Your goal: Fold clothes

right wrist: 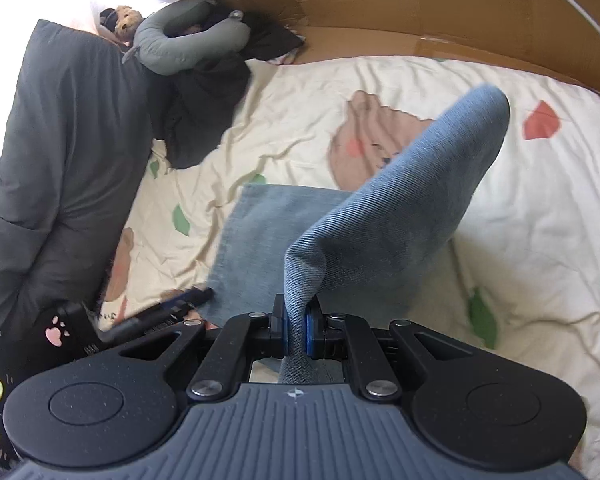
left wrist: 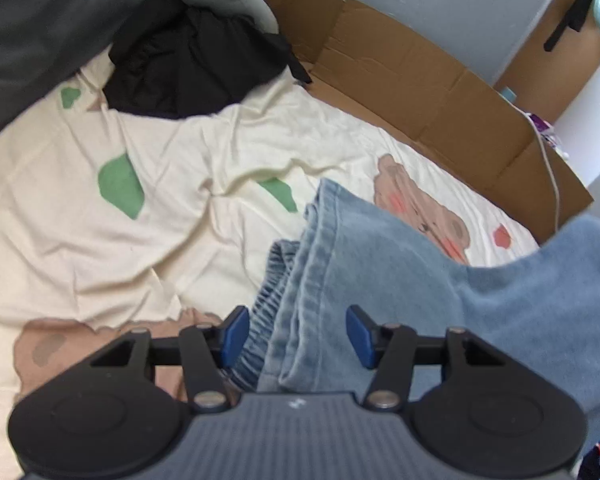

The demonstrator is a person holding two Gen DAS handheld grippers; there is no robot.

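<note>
Two grippers on the go, and only one of them actually has hold of anything. Your right gripper (right wrist: 296, 326) is pinched tight on a fold of the light blue jeans (right wrist: 400, 200), with the denim rising up and away from its blue pads in a big lifted flap. Ahead and left of it, the rest of the jeans lie flat on the cream bedsheet (right wrist: 520, 220) with the bear print. Your left gripper (left wrist: 296, 334) has its jaws standing about halfway apart. The elastic waistband and the stacked hems sit between its fingers (left wrist: 234, 334), but the pads aren't pressing on the cloth. Farther out ahead of it there's a black garment (left wrist: 188, 68) bunched near the grey pillow (right wrist: 60, 152), and flattened cardboard (left wrist: 420, 80) runs along the bed's far edge.
</note>
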